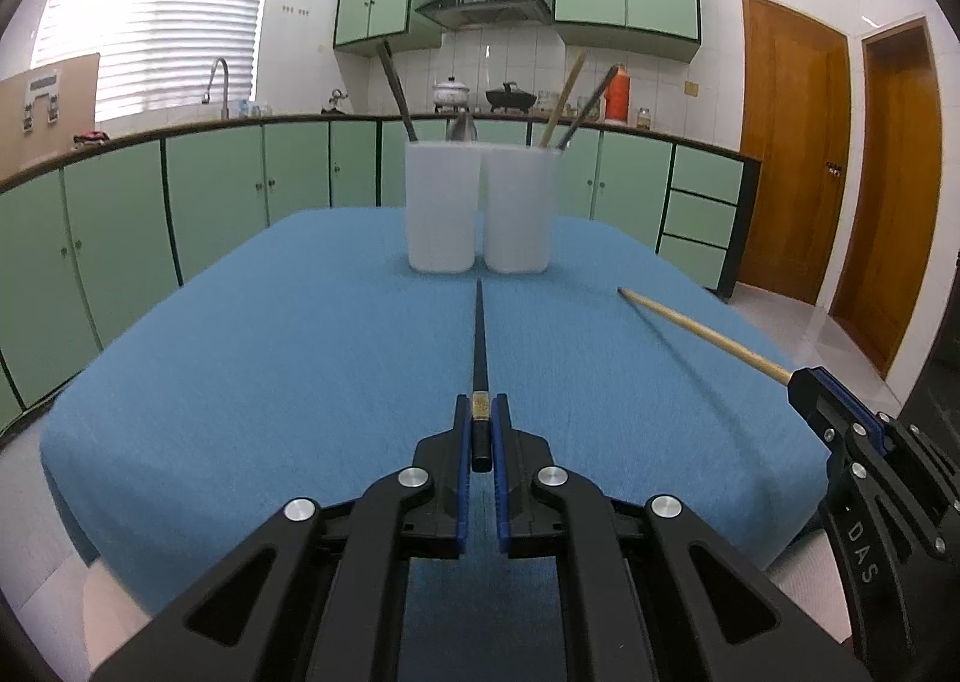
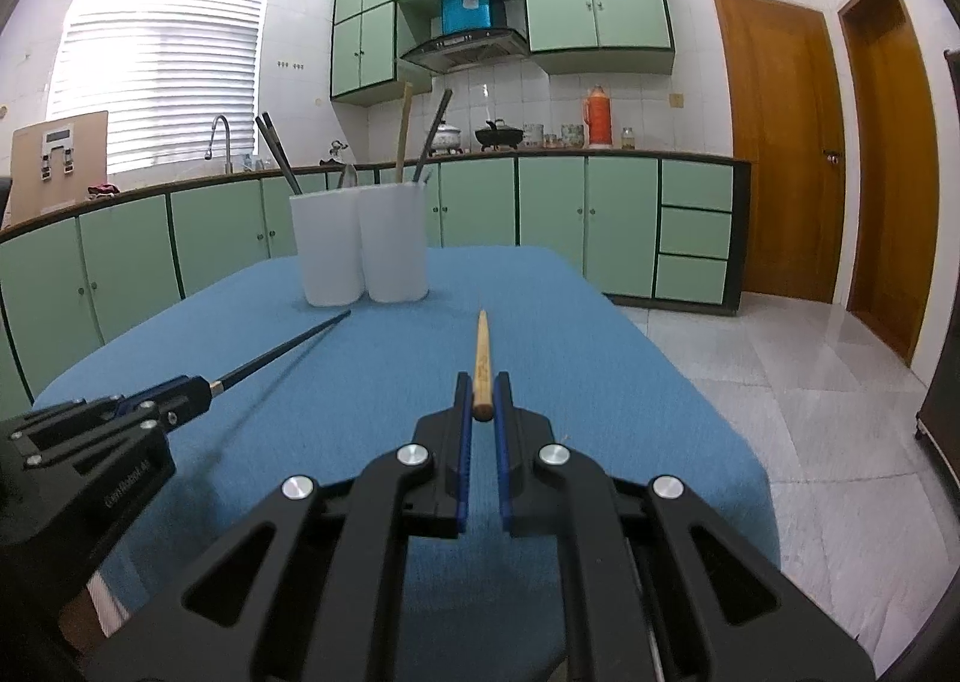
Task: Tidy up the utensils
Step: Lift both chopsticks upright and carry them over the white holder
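My left gripper [image 1: 480,412] is shut on the thick end of a black chopstick [image 1: 480,334], which points straight ahead toward two white cups. The left cup [image 1: 442,205] holds dark utensils and a spoon; the right cup [image 1: 519,208] holds a wooden and a dark chopstick. My right gripper [image 2: 483,388] is shut on a wooden chopstick [image 2: 481,352], held above the blue tablecloth [image 2: 372,382] and aimed past the cups' right side. Each gripper shows in the other's view: the right gripper [image 1: 801,382] at the right edge, the left gripper [image 2: 201,388] at the left edge.
The table with the blue cloth [image 1: 270,352] drops off on all sides. Green cabinets [image 1: 210,190] and a counter run behind it. Tiled floor [image 2: 810,382] and wooden doors [image 2: 774,141] lie to the right.
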Tool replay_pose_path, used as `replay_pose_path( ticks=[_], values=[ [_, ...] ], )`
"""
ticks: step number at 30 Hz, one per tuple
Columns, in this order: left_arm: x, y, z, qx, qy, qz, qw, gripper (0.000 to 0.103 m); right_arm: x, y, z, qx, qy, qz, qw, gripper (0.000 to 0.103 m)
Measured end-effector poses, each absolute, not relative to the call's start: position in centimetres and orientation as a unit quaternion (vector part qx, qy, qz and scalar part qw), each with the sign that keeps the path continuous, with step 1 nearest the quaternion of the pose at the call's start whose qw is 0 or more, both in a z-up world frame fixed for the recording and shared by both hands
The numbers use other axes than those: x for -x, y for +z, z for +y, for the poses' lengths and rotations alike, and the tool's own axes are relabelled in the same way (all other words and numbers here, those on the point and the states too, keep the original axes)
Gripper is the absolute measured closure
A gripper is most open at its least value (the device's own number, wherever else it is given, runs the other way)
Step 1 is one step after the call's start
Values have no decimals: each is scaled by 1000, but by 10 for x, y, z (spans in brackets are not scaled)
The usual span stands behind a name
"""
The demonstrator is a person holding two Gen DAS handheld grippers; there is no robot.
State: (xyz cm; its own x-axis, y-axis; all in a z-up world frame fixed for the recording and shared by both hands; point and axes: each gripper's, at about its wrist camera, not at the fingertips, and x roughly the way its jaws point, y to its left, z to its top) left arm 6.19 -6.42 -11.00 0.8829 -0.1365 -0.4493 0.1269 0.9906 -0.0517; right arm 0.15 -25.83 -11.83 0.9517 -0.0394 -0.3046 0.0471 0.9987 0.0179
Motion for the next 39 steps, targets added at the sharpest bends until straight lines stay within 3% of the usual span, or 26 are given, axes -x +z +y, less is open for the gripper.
replay_pose_path(
  ticks=[23,39],
  values=[
    [-65,0,-48,15,-80,133,988,97,-23,-7,-269,-24,37,97,994,97],
    [-103,57,-37,22,-104,117,987,97,-82,51,-253,-17,83,107,991,97]
  ],
)
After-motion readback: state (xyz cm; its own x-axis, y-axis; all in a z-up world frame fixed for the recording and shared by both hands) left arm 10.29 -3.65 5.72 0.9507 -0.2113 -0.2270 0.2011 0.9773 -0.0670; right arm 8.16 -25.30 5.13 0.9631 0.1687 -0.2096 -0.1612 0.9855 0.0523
